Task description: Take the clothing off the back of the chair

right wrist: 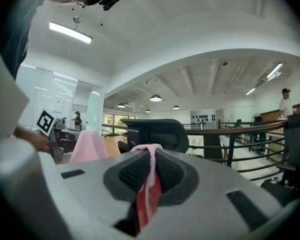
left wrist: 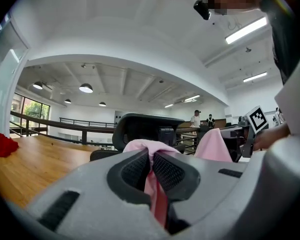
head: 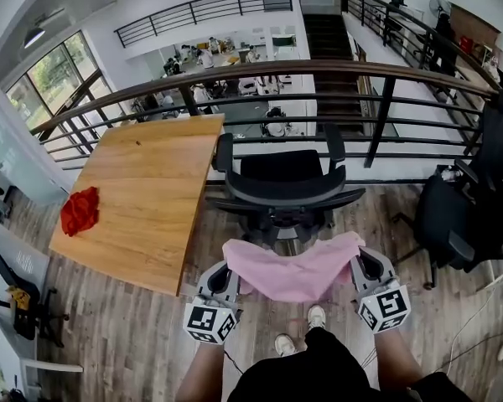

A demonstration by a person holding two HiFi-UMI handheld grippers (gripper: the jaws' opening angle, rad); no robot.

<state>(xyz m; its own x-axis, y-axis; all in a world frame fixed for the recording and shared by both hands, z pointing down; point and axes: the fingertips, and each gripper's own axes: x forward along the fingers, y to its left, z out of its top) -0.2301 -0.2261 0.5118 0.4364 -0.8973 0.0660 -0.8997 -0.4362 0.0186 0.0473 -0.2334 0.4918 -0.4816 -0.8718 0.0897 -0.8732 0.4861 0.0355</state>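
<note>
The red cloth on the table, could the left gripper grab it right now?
Probably not. The left gripper is shut on the pink clothing, which the right gripper pinches too, and the red cloth lies off by the table edge. It would likely have to let go first.

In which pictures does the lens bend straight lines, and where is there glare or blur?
Head view: strong fisheye, the railing bows into an arch; the pink garment is sharp, without blur. Left gripper view: dark rounded corners, and the ceiling lamp is blown out to plain white. Right gripper view: the same dark corners, and a glaring lamp strip at the upper left.
</note>
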